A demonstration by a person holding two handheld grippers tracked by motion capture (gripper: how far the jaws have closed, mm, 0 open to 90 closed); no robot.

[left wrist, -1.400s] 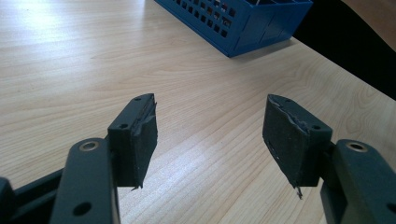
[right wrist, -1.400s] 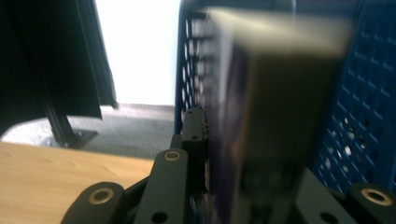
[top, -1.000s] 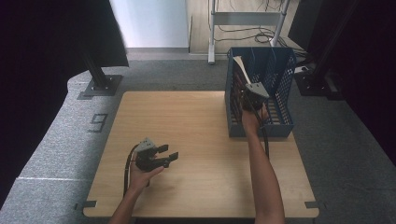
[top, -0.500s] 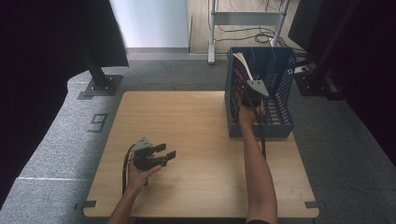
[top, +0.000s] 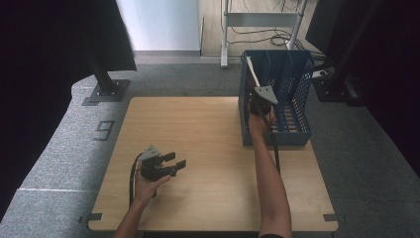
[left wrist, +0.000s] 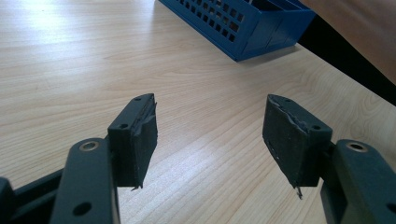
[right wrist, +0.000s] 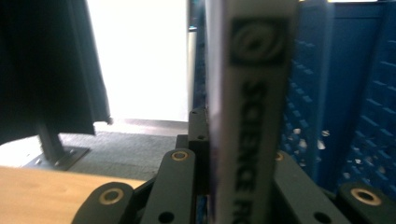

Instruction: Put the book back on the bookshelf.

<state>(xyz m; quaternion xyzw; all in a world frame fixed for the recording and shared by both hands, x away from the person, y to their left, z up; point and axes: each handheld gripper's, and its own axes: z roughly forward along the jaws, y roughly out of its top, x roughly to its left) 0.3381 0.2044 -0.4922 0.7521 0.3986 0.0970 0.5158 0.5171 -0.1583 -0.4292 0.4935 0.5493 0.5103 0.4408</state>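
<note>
the right gripper (top: 261, 99) clamps a book (right wrist: 252, 112) upright, spine showing, inside the blue rack (top: 292, 134) at the table's (top: 208, 129) far right corner. the left gripper (top: 171, 163) rests near the front left, jaws wide and empty.

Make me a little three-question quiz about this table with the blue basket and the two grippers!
1. True or false: the left gripper is holding something.
2. What is the right gripper clamped on: A a cup, B a book, C a ball?
3. Fill in: the book stands at the blue ____.

Key:
1. False; its jaws stand open over the bare table.
2. B; its spine shows between the jaws in the right gripper view.
3. Basket.
</note>
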